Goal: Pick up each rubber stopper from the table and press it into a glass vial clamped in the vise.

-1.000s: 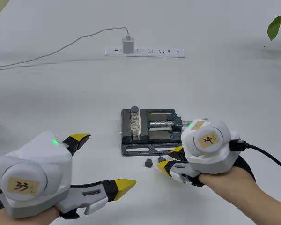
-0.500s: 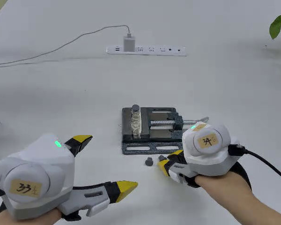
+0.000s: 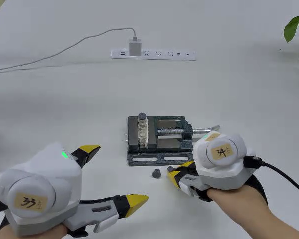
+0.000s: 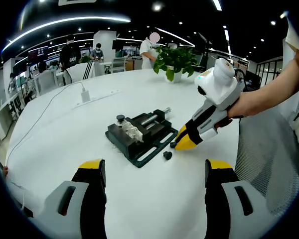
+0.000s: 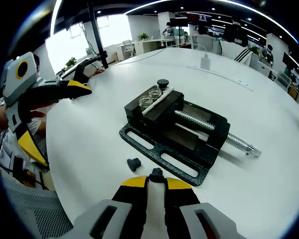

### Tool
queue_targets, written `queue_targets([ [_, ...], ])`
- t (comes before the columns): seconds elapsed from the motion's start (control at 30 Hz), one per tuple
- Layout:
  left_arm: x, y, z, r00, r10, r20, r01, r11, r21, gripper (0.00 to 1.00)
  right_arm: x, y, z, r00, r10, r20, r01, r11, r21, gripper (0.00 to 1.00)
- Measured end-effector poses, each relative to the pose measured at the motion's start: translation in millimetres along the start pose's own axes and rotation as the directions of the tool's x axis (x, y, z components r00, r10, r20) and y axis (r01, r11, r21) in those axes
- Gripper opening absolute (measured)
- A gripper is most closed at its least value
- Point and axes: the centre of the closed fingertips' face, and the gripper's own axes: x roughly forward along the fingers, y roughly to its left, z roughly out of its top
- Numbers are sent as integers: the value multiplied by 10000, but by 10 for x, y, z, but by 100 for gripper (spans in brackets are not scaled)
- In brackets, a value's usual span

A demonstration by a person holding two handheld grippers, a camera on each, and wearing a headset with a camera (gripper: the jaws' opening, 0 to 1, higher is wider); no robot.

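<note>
- Head view: right gripper [image 3: 173, 173] clenched on a small dark rubber stopper [image 3: 170, 169], low over the white table [image 3: 229, 89], near the black metal vise [image 3: 162, 144]. Second loose stopper [image 3: 156, 173] lies just beside.
- Left gripper view: left gripper [image 4: 155, 167] released, jaws wide apart, well apart from the vise.
- Right gripper view: clear glass vials [image 5: 150, 97] clamped in the vise, far one capped.

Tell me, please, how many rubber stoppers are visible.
3 stoppers: one capping a glass vial in the black vise, one loose on the table, one between the right tool's tips.
</note>
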Motion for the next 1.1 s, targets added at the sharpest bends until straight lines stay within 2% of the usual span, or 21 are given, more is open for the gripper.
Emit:
queue_targets([
  [0.1,5,-6,1,10000,-26,0,26,10000,27,80,-14,-7,-15,9999,52,-87,-52,10000,-11,8],
  [0.27,23,-22,13,9999,-150,-21,150,9996,225,79,-96,9,-14,9983,448,-383,-470,9971,-594,8],
  [0.33,37,-29,14,9997,-235,-96,240,9983,526,78,-148,28,-5,9942,867,-632,-909,9937,-659,7],
  [0.4,54,-44,17,9993,-336,-186,350,9960,827,77,-214,29,-1,9863,1275,-1047,-1368,9868,-866,7],
  [0.47,68,-57,25,9988,-437,-213,455,9942,976,76,-259,-11,37,9829,1365,-1239,-1519,9805,-1248,7],
  [0.5,78,-71,37,9983,-542,-204,560,9927,1068,75,-301,-7,62,9748,1655,-1493,-1892,9686,-1615,7],
  [0.53,85,-80,44,9980,-589,-211,609,9916,1137,75,-331,-19,82,9724,1687,-1610,-1947,9674,-1618,7],
  [0.57,98,-97,58,9974,-685,-223,708,9891,1289,74,-375,-33,135,9671,1828,-1769,-2161,9572,-1924,7],
  [0.7,141,-129,91,9959,-873,-250,903,9824,1637,71,-522,-24,281,9421,2328,-2415,-2884,9297,-2290,7],
  [0.83,184,-151,162,9947,-1010,-164,1023,9776,1842,68,-669,23,533,9291,2538,-2691,-3264,9049,-2732,7],
  [0.9,201,-161,214,9940,-1090,-55,1080,9750,1943,66,-741,67,624,9152,2638,-3046,-3608,8731,-3279,7],
  [1.1,235,-170,349,9925,-1207,191,1131,9663,2313,59,-837,222,854,8927,2640,-3651,-4085,8163,-4085,7],
])
